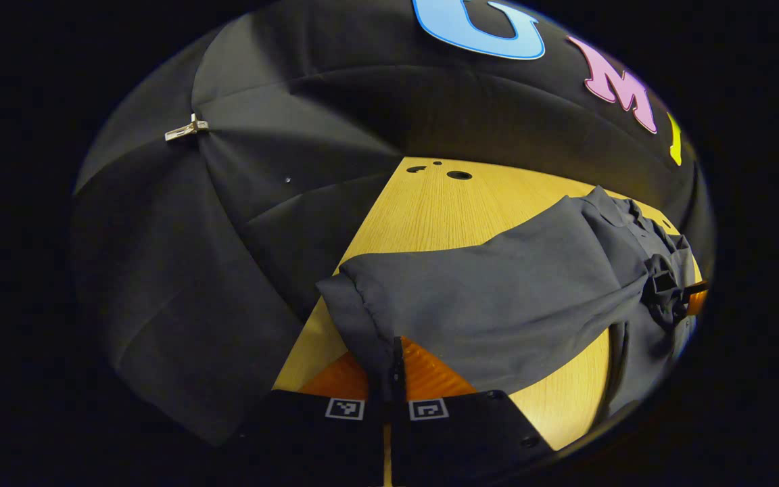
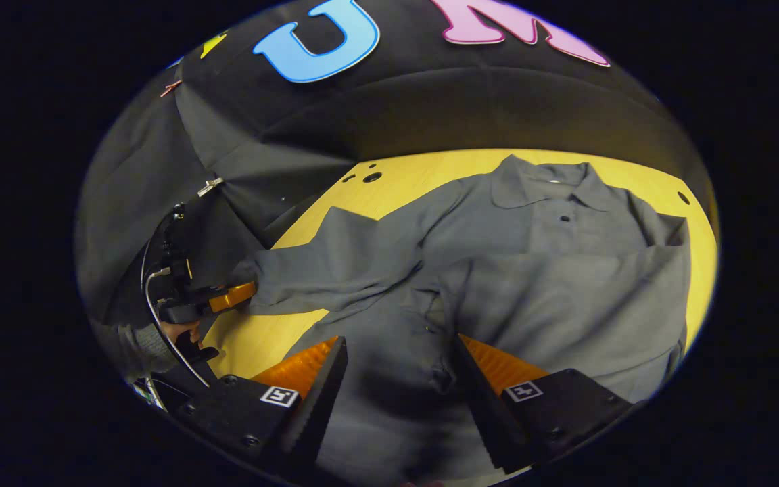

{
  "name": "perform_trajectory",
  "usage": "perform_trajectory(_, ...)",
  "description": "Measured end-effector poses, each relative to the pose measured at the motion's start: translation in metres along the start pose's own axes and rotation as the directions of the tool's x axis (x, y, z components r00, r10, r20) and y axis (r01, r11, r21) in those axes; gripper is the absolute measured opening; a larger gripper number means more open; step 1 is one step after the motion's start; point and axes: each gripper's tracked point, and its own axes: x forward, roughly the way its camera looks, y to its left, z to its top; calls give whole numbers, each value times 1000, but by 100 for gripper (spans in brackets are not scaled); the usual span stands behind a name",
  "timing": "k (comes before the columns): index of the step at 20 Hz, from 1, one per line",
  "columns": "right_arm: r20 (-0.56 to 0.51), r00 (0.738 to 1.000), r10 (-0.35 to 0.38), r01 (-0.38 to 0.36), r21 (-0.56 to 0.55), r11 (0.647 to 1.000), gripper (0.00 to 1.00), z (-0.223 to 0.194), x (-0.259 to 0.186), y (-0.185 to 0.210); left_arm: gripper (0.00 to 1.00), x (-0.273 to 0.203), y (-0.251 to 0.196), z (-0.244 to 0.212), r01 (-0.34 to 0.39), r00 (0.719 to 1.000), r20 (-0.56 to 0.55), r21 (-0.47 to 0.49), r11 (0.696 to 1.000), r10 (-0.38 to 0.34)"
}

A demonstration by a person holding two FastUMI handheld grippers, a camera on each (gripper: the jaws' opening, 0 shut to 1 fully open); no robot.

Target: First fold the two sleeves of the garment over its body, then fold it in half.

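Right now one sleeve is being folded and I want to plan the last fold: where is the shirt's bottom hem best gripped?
Grip the shirt at its near hem, below the open right gripper, coming in low from the table's front edge. The collar lies at the far side, so the hem can lift and carry toward it.

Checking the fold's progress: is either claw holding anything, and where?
The left claw pinches the shirt's left sleeve at its cuff end. The right claw is open, holding nothing.

left gripper (image 1: 396, 379): black body, square coded markers by the jaws | right gripper (image 2: 396, 379): black body, round screws, serrated inner edges, markers | hand (image 2: 183, 331): grey knit sleeve, looping cable
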Motion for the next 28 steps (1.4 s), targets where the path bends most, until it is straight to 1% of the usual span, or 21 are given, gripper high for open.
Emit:
perform_trajectory(1,21,1000,-17,17,2,1000,97,4,-11,-9,8,-4,-1,4,3,1000,4,-35,999,-3)
perform_trajectory(2,40,998,-39,39,4,999,85,9,-22,-22,7,-8,0,9,-1,1000,18,-69,998,2)
perform_trajectory(3,64,996,-63,62,8,998,97,13,-34,-34,7,-15,1,18,-5,999,39,-92,996,9)
perform_trajectory(6,134,985,-109,104,44,994,97,26,-68,-60,6,-43,-3,42,-25,995,99,-94,995,34)
perform_trajectory(9,166,972,-165,160,47,986,97,32,-102,-91,6,-73,-17,74,-38,984,171,-57,998,48)
perform_trajectory(11,181,963,-198,193,46,980,97,36,-120,-111,6,-92,-33,93,-34,975,220,-28,999,39)
perform_trajectory(14,210,948,-241,234,60,970,97,40,-141,-139,6,-120,-74,118,9,963,269,-21,1000,-2)
perform_trajectory(18,238,927,-288,277,80,957,99,34,-165,-170,6,-150,-127,138,51,952,301,13,999,-53)
perform_trajectory(22,219,921,-322,299,135,945,99,16,-185,-197,6,-168,-181,155,87,938,329,80,993,-109)
perform_trajectory(24,217,918,-333,303,159,940,99,8,-193,-209,6,-179,-213,167,118,926,348,103,988,-147)
perform_trajectory(28,215,911,-351,321,162,933,99,-7,-209,-229,6,-198,-280,178,178,904,366,146,973,-220)
